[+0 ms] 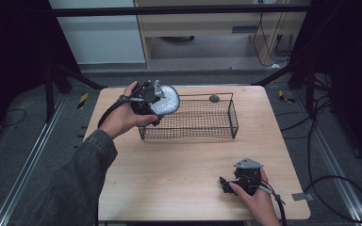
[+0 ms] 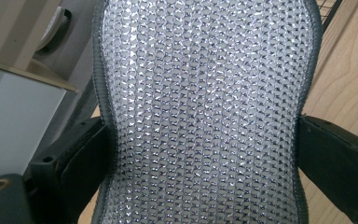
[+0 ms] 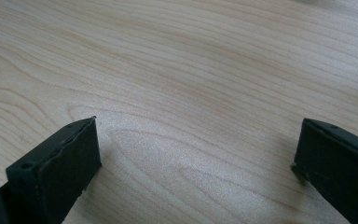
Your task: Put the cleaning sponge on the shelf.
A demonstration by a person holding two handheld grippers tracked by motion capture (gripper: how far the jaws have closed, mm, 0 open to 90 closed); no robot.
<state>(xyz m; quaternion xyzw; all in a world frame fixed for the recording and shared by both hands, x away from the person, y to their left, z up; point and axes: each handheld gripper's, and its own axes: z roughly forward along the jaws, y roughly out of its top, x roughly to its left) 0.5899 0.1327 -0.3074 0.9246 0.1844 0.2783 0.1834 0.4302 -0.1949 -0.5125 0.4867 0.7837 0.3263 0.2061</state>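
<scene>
Silvery mesh pad (image 2: pixel 205 112) clamped between left claw (image 2: pixel 205 154) jaws.

mesh pad (image 1: pixel 166 100) above wire basket's (image 1: pixel 217 134) left end

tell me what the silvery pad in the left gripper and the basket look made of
Pad: looks like woven metallic or reflective fabric, glittery silver weave with a stitched grey edge; exact fibre unclear. Basket: thin black wire mesh, probably coated metal, see-through grid walls.
</scene>
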